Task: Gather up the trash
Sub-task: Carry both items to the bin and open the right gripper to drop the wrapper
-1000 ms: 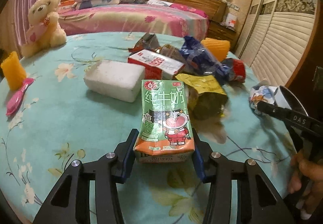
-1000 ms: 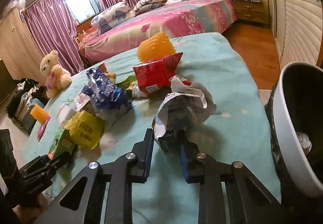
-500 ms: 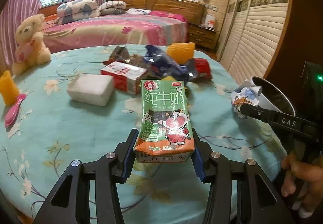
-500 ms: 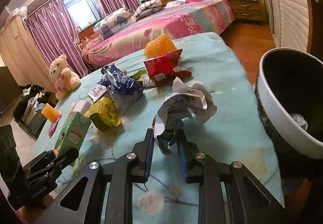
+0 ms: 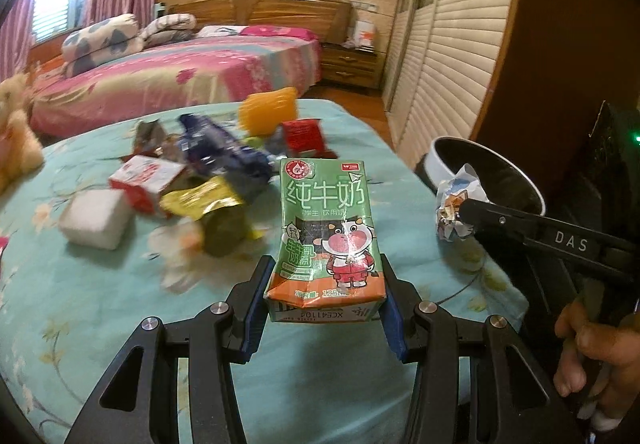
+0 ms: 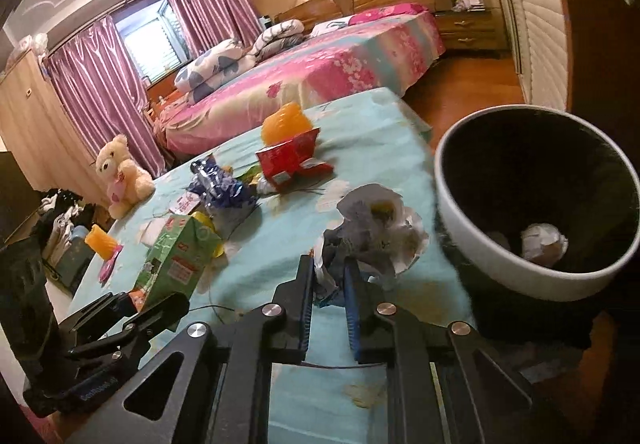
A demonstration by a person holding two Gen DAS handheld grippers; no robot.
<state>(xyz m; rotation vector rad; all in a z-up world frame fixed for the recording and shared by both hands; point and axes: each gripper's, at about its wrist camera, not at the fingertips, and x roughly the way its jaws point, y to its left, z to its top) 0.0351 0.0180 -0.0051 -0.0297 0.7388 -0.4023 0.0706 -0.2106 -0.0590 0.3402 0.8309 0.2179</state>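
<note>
Both fingers tight: milk carton (image 5: 326, 240), crumpled paper (image 6: 372, 232).

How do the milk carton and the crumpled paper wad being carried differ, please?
The milk carton is a boxy, mostly green pack, while the paper wad is a shapeless, mostly white crumple. The left gripper spans the carton with fingers apart; the right gripper pinches the wad with fingers nearly together. Both are held above the tablecloth, near the bin.

Counter under floral teal cloth (image 5: 100, 284); cream teddy bear (image 6: 122, 174) on its far edge; bed with pink floral cover (image 5: 180, 76); purple curtains (image 6: 100, 84); louvred wardrobe doors (image 5: 452, 56); wooden nightstand (image 5: 352, 66)
</note>
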